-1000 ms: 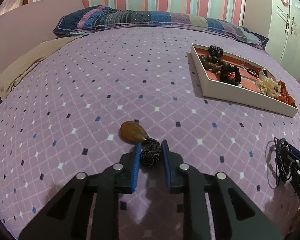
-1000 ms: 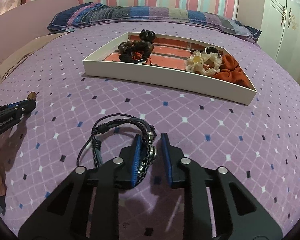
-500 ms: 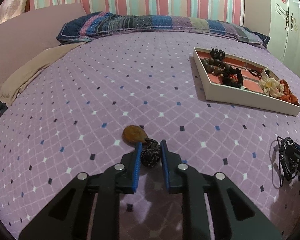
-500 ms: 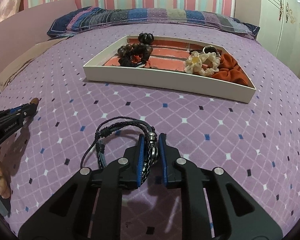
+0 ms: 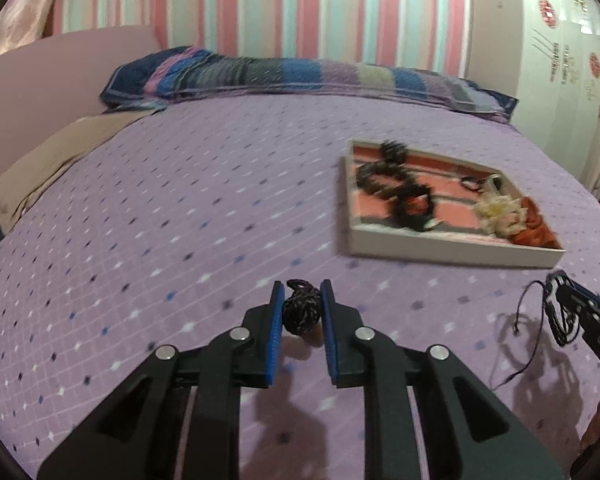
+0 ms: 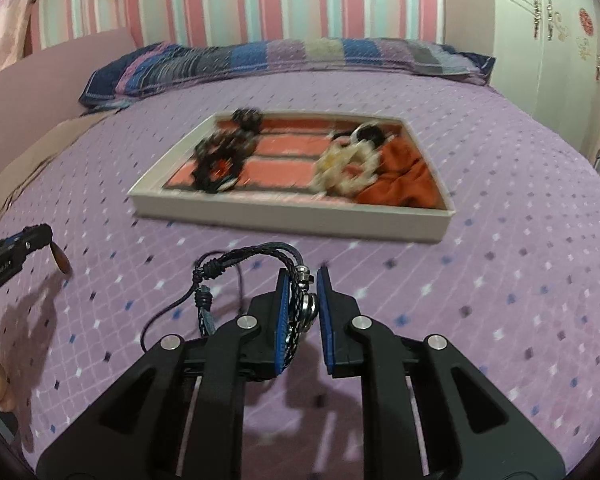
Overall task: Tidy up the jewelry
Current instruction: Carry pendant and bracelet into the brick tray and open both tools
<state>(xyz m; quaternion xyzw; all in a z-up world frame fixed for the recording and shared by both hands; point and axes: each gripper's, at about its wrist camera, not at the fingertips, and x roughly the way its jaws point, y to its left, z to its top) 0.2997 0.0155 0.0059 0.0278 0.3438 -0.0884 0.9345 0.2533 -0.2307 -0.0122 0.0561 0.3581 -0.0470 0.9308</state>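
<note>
Both pieces have lifted off the bedspread (image 5: 180, 200): left gripper (image 5: 300, 300) clamps the cord pendant (image 5: 300, 312), right gripper (image 6: 303, 292) pinches the bracelet (image 6: 260, 252). Best carry them level to the tray (image 6: 284, 212) at centre frame, dangling cords clear of its rim.

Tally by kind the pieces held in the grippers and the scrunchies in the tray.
Braided bracelet: 1
Corded pendant: 1
Cream scrunchie: 1
Orange scrunchie: 1
Total: 4
</note>
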